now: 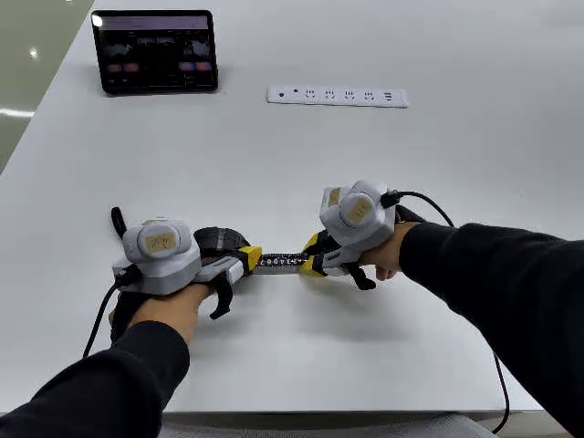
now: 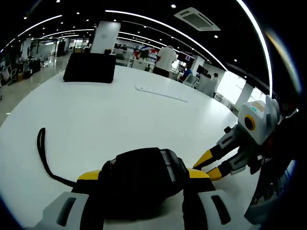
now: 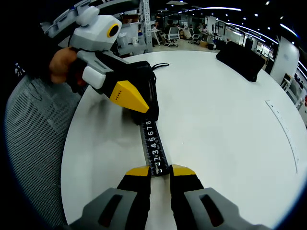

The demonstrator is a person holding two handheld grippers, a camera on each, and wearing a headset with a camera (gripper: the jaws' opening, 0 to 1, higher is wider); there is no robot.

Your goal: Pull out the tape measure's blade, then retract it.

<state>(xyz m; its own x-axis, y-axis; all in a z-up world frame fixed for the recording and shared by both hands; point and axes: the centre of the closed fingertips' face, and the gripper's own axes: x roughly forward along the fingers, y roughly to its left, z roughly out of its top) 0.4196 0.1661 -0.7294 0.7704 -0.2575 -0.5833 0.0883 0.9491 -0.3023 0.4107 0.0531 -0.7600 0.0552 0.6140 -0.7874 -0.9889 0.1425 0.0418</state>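
1. The black, rounded tape measure case (image 2: 144, 182) is clamped between the yellow-tipped fingers (image 2: 200, 173) of the left gripper (image 1: 245, 262) and rests on the smooth white table (image 1: 274, 164).
2. A short, flat blade (image 3: 153, 143), printed with numerals, is drawn out rightwards from the case.
3. The blade's end is pinched by the fingers of the right gripper (image 3: 158, 171).

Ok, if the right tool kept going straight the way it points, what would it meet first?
Running along the drawn-out blade that it grips, the right tool would likely first meet the black tape measure case, held in the left tool; depth there is hard to judge.
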